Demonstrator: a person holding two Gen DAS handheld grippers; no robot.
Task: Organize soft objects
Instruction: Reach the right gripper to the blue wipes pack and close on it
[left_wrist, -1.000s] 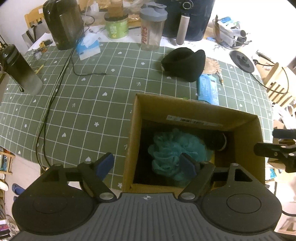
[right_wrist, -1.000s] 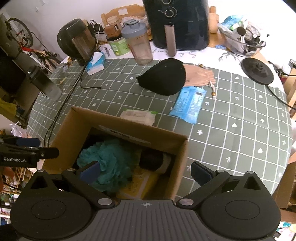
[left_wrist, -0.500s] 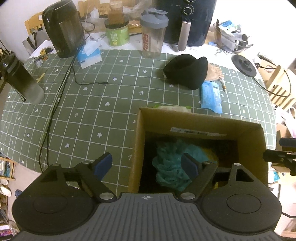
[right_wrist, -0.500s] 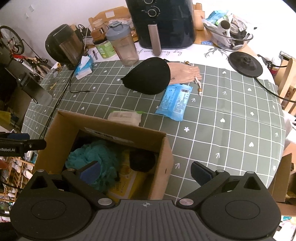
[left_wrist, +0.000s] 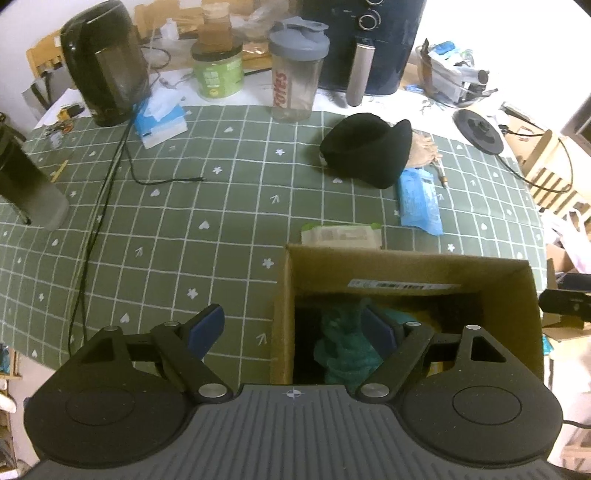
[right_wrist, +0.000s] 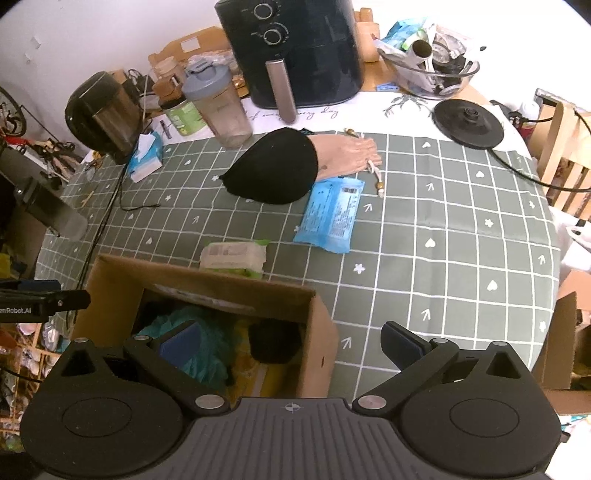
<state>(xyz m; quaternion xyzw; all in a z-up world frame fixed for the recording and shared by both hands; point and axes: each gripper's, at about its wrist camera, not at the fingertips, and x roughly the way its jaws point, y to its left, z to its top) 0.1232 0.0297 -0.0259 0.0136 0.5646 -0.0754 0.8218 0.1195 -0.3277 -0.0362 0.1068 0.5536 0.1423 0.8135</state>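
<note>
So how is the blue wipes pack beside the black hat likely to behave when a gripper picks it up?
The blue wipes pack lies flat with a wrinkled film wrapper, so it will probably sag from a pinch at one edge. The glossy film may be slippery between the pads. It looks thin, so likely light, and it should slide rather than roll on the tablecloth.

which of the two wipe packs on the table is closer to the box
The white pack with green edges, lying right behind the cardboard box's far wall. The blue pack sits farther out, beside the black hat.
</note>
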